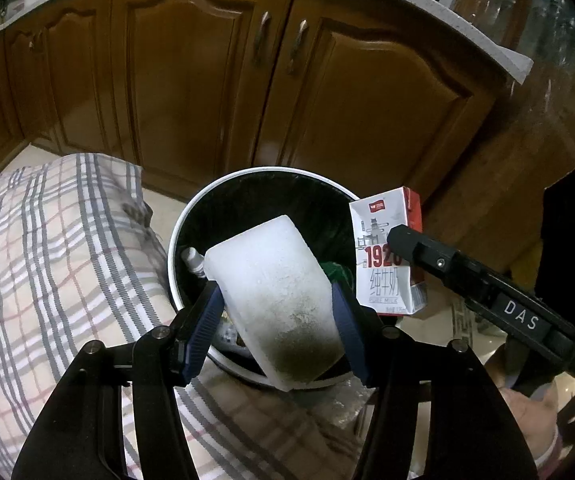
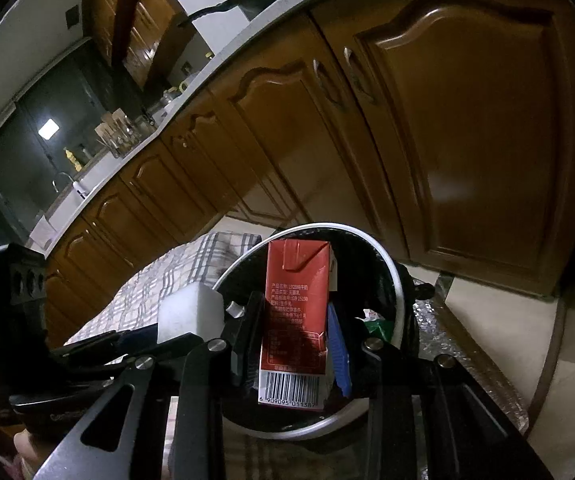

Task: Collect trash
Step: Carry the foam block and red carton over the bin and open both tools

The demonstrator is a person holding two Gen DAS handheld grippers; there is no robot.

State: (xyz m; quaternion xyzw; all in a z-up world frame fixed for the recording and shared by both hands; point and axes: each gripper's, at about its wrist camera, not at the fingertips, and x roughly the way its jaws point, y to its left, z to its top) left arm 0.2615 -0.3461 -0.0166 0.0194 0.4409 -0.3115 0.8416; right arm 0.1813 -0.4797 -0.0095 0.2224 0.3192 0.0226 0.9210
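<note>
Cabinets (image 1: pixel 215 92) stand behind a round bin (image 1: pixel 191 220) beside checked cloth (image 1: pixel 47 260). Over the bin, the left hand-held gripper (image 1: pixel 277 312) clamps a white foam block (image 1: pixel 271 280); the right hand-held gripper (image 2: pixel 293 344) grips a milk carton (image 2: pixel 295 312).

Two grippers: left gripper (image 1: pixel 277 312) and right gripper (image 2: pixel 293 340). One white foam block (image 1: pixel 275 292). One milk carton (image 2: pixel 297 320). One round trash bin (image 1: pixel 175 240) with a white rim. One small white bottle (image 1: pixel 193 260) inside the bin. One checked cloth (image 1: pixel 55 248). Two metal door handles (image 1: pixel 263 36) on the wooden cabinets (image 1: pixel 191 80).
</note>
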